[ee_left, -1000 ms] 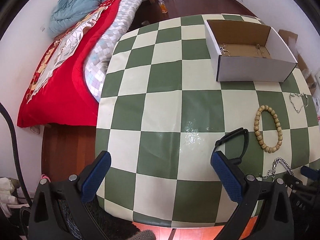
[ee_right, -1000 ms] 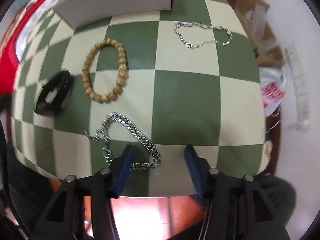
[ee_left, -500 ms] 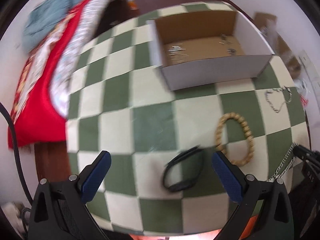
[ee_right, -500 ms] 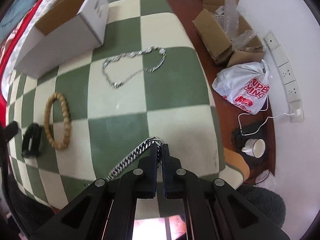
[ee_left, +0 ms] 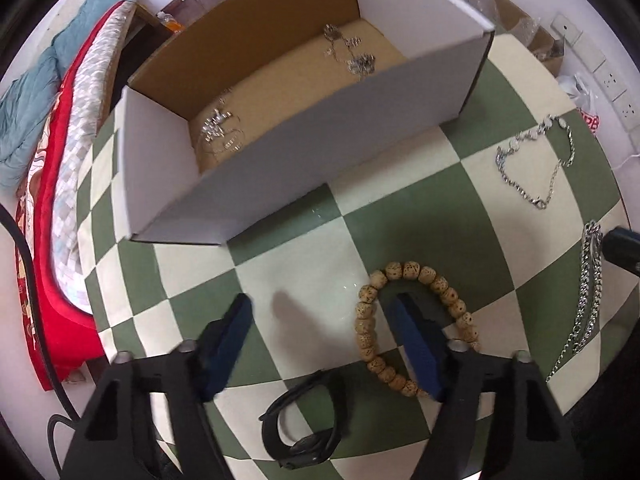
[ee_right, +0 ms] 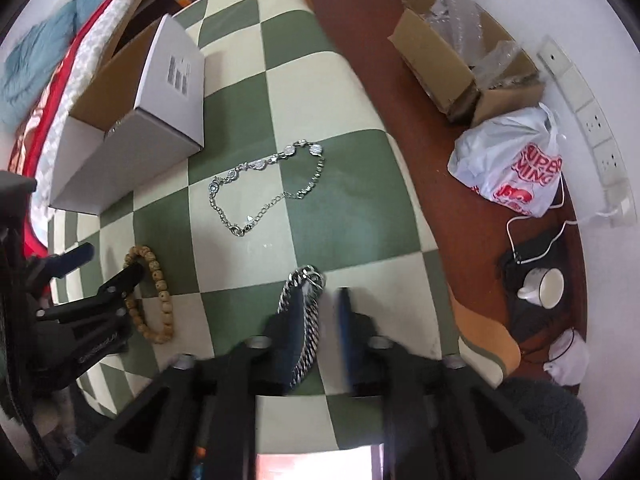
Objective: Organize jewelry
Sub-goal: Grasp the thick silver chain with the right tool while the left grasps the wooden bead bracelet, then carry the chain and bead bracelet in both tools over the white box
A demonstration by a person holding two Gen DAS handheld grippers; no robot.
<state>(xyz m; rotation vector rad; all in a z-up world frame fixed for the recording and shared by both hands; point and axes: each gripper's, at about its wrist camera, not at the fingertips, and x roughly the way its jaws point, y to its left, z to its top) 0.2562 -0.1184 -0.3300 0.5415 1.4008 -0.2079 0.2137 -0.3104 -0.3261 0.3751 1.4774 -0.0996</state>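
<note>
My left gripper (ee_left: pixel 322 304) is open low over the checked table (ee_left: pixel 280 264), and its right finger sits inside the loop of the wooden bead bracelet (ee_left: pixel 416 270). A black band (ee_left: pixel 304 424) lies just behind the fingers. The white cardboard box (ee_left: pixel 320 136) ahead holds silver pieces (ee_left: pixel 218 132). My right gripper (ee_right: pixel 320 298) has its jaws a little apart. The thick silver chain (ee_right: pixel 308 312) runs between them against the left finger, with a gap to the right one. A thin silver bracelet (ee_right: pixel 264 188) lies further ahead. The left gripper (ee_right: pixel 80 304) shows at the left by the bead bracelet (ee_right: pixel 160 292).
A bed with a red cover (ee_left: pixel 52 280) borders the table's left side. On the floor to the right are a cardboard box (ee_right: pixel 452 52), a white plastic bag (ee_right: pixel 512 168) and a cup (ee_right: pixel 540 284). The table's right edge (ee_right: pixel 420 200) is close to the thick chain.
The left gripper moved forward and right, up to the box and into the bead bracelet's loop. The right gripper, shut on the thick chain half a second ago, now has its jaws apart.
</note>
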